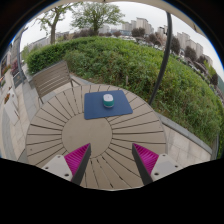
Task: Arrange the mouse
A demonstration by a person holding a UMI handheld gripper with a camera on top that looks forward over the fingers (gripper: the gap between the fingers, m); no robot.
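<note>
A small white and teal mouse (108,100) sits near the middle of a dark blue mouse mat (107,105) on the far side of a round wooden slatted table (70,130). My gripper (111,158) is open and empty, its two fingers with magenta pads (76,158) wide apart above the near part of the table. The mouse and mat lie well beyond the fingers, straight ahead.
A wooden chair (50,78) stands at the table's far left. A green hedge and grass (130,60) lie behind the table, with a thin dark pole (163,55) on the right. Buildings and trees stand far off.
</note>
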